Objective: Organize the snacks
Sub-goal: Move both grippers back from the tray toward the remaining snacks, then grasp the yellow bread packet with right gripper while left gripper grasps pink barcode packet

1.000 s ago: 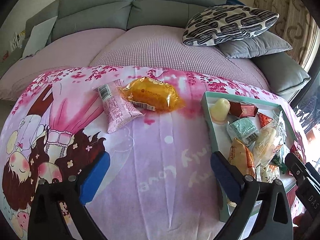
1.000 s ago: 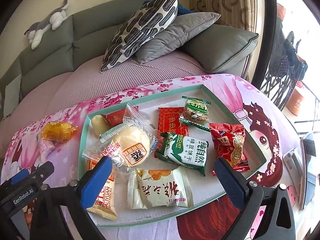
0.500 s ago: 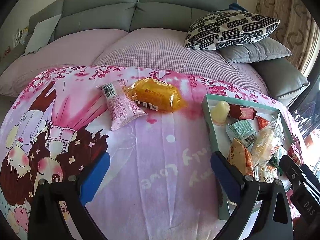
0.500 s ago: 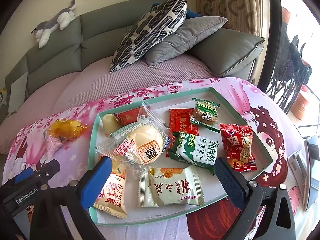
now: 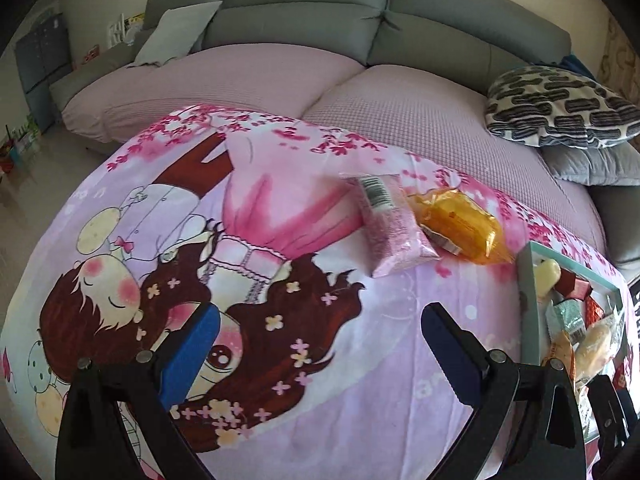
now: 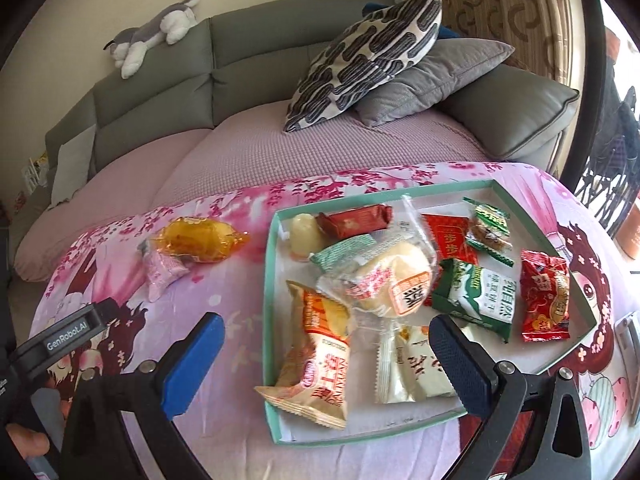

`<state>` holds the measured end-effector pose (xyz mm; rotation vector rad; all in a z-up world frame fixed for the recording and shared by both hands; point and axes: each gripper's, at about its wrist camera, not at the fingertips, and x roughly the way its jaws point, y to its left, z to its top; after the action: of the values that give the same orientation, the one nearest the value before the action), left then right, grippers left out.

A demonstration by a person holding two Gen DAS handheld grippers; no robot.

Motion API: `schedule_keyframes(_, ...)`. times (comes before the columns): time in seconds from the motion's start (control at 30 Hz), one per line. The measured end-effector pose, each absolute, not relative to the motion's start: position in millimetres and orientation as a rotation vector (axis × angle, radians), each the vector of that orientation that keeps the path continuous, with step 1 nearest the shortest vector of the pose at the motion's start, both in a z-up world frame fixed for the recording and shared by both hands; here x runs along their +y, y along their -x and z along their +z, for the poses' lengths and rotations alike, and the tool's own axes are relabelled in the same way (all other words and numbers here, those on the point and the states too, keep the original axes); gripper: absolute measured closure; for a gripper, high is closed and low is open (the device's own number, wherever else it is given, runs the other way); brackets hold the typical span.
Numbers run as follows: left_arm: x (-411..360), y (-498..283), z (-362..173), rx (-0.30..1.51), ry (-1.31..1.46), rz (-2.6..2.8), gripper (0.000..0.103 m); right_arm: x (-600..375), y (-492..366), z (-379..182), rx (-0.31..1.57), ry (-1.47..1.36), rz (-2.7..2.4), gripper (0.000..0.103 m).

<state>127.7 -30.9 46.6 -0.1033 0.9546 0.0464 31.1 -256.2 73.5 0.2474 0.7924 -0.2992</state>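
Observation:
A pink snack packet [image 5: 390, 226] and an orange-wrapped cake [image 5: 460, 222] lie side by side on the pink cartoon cloth, outside the tray. They also show in the right wrist view, the pink packet [image 6: 162, 272] and the orange cake [image 6: 198, 238]. A green-rimmed tray [image 6: 269, 280] holds several wrapped snacks, among them a clear-bagged bun [image 6: 394, 276] and a red packet [image 6: 546, 296]. My left gripper [image 5: 320, 354] is open and empty, low over the cloth, short of the two loose snacks. My right gripper [image 6: 326, 360] is open and empty over the tray's near left corner.
A grey sofa with a purple cover runs behind the table. A patterned cushion [image 6: 368, 56] and a grey cushion [image 6: 436, 76] lie at the right. A plush cat [image 6: 154, 30] sits on the sofa back. A phone [image 6: 630, 344] lies at the table's right edge.
Both grippers have swung left. The loose snacks and tray now sit further right in the left wrist view. The right gripper has shifted from mid-tray to its left corner. Jaws stay open.

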Motion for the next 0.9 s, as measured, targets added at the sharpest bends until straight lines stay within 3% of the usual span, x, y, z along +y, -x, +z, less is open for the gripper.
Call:
schedule_keyframes(0.6,-23,-173,50,0.978,0.127,-0.004,0.002,-214,-94,78,0.758,-0.116,-0.163,0.000)
schedule_keyframes(0.9,-37,-222,39,1.020,0.116,-0.063,0.002,-204,-157,54,0.845,-0.009,-0.122,0.000)
